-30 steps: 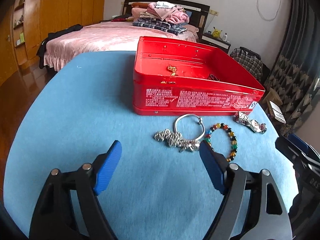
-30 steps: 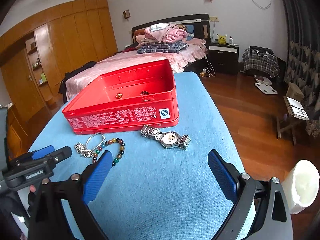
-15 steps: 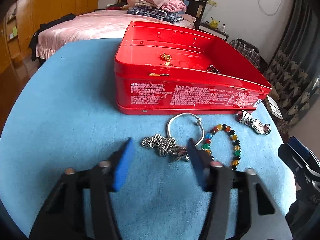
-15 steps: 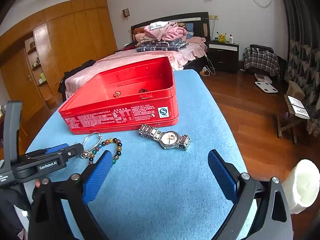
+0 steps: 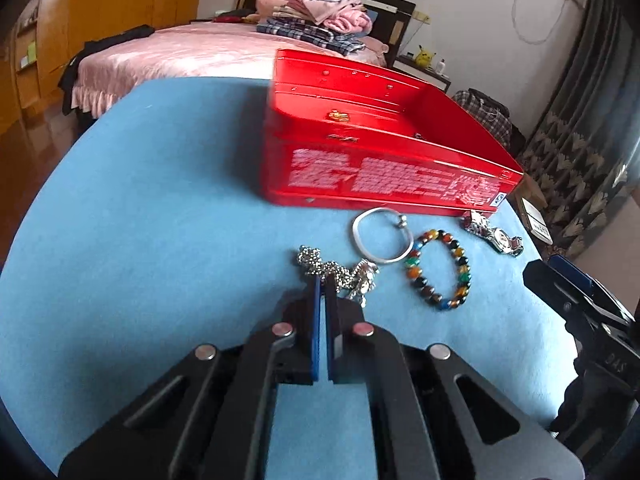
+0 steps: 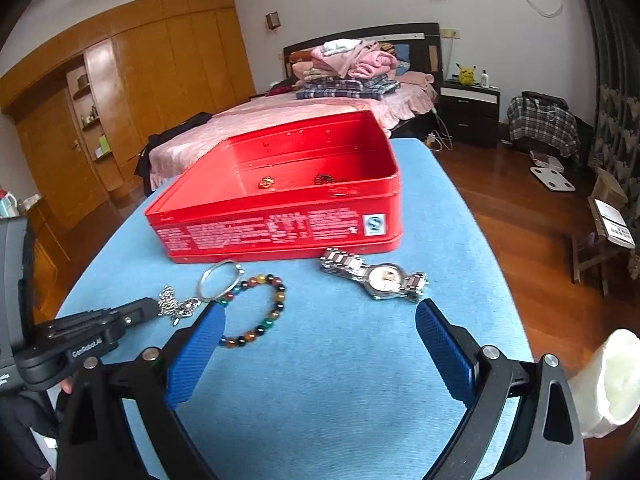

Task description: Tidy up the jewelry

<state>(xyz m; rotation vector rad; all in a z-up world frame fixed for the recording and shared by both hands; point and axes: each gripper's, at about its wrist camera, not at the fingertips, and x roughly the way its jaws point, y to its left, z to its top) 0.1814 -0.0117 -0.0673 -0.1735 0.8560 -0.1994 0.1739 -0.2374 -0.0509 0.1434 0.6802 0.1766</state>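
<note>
My left gripper (image 5: 322, 280) has just closed, pads clamped on the silver chain necklace (image 5: 336, 270) at centre frame of the left view, on the blue tabletop (image 5: 160, 240). I judge a slow, straight lift best, so the chain hangs free of the silver bangle (image 5: 380, 236) before swinging to the red tin (image 5: 380, 176) above. Right gripper (image 6: 320, 344) hangs wide apart, empty, the wristwatch (image 6: 380, 278) just beyond its tips.

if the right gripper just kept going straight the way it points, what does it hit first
Most likely the blue tabletop, since the open right gripper tilts downward. The beaded bracelet and wristwatch lie to either side of its line; the red tin sits beyond. Depth is unclear.
</note>
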